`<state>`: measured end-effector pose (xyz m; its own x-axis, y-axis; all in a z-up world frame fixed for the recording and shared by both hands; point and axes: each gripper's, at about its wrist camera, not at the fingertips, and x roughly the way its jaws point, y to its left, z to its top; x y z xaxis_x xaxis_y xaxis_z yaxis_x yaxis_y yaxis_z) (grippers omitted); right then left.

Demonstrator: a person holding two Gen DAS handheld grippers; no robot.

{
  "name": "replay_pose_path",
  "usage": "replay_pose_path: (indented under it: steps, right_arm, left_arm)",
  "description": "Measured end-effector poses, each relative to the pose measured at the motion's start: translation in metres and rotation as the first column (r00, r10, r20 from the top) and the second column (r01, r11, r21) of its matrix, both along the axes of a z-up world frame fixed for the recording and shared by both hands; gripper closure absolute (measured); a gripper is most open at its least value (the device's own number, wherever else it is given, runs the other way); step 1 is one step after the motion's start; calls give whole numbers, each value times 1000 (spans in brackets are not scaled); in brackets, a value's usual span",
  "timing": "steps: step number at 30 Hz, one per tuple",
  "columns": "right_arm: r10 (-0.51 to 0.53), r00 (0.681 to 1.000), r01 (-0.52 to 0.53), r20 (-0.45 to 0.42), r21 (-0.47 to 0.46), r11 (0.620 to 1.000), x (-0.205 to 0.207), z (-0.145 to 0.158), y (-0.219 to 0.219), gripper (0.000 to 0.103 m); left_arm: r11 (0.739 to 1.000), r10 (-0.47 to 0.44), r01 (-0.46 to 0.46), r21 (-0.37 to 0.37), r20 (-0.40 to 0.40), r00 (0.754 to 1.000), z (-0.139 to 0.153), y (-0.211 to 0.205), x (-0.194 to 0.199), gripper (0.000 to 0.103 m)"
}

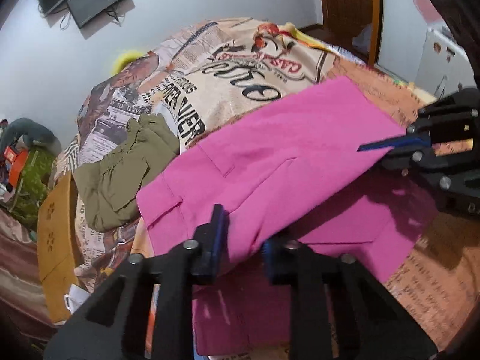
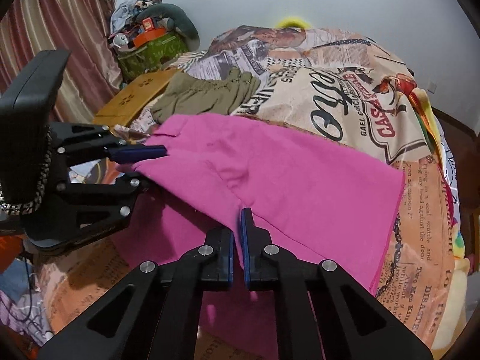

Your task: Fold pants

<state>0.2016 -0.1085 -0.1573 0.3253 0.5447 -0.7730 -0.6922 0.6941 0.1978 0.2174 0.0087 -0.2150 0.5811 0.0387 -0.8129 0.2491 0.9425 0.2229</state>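
**Both grippers pinch the near edge of pink pants on a bed, ready to carry a fold**

Left wrist view: The left gripper (image 1: 240, 240) reaches forward and downward. Its two blue-padded fingers are drawn close together, with a raised edge of the pink pants (image 1: 270, 156) caught between them. The pants lie spread across a bedspread (image 1: 228, 69) printed like old newspaper. At the right edge of this view the right gripper (image 1: 387, 147) comes in sideways, its tongs clamped on another part of the same lifted edge. A crumpled olive garment (image 1: 126, 174) lies just beside the pants to the left, and a tan cardboard sheet (image 1: 54, 234) sits beyond it.

Right wrist view: The right gripper (image 2: 240, 240) has its pads pressed almost flat together, clamped on a fold of pink cloth. The pants (image 2: 300, 186) stretch away over the bedspread (image 2: 345, 96) towards the right. The left gripper (image 2: 144, 162) enters from the left, closed on the pants' near edge. The olive garment (image 2: 207, 93) lies behind, close to the pants' far edge.

Doing the step well, as a judgement: both hands should likely rise together and keep the edge taut between them, so the cloth does not sag or bunch. Carry it evenly over the flat part, line up the edges, and let go only once it rests. Keep clear of the olive garment.
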Motion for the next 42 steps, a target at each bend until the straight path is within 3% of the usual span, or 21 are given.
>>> replay_pose_path:
  steps: [7, 13, 17, 26, 32, 36, 39, 40, 41, 42]
  right_arm:
    - [25, 999, -25, 28, 16, 1000, -12, 21, -4, 99]
    - [39, 999, -39, 37, 9, 999, -28, 28, -10, 99]
    - [44, 999, -44, 26, -7, 999, -34, 23, -12, 99]
    - [53, 995, -55, -84, -20, 998, -37, -8, -12, 99]
    - [57, 990, -62, -127, -41, 997, -40, -22, -11, 97]
    - [52, 988, -59, -144, -39, 998, -40, -22, -13, 95]
    - [46, 987, -52, -153, -36, 998, -42, -22, -15, 82]
    - [42, 987, -48, -155, -34, 998, -43, -21, -16, 70]
    - [39, 987, -44, -154, -35, 998, -45, -20, -17, 57]
    - [31, 989, -37, -146, -38, 999, -47, -18, -18, 54]
  left_arm:
    - [1000, -12, 13, -12, 59, 998, 26, -4, -22, 88]
    - [1000, -25, 25, -8, 62, 998, 30, -12, -38, 88]
    - [1000, -25, 25, -8, 39, 999, 25, -15, -44, 88]
    - [999, -34, 33, -31, -40, 999, -4, -15, -53, 87]
    - [999, -44, 44, 7, -33, 998, -14, -22, -59, 87]
    - [999, -40, 40, -7, -39, 998, -15, -20, -58, 86]
    - [999, -15, 13, -40, -53, 998, -13, -13, -56, 78]
    - [999, -3, 1, -48, -57, 998, -12, -10, -56, 74]
    - [999, 5, -8, -52, -58, 998, -12, -8, -56, 67]
    - [998, 13, -17, -57, -59, 998, -11, -6, -57, 55]
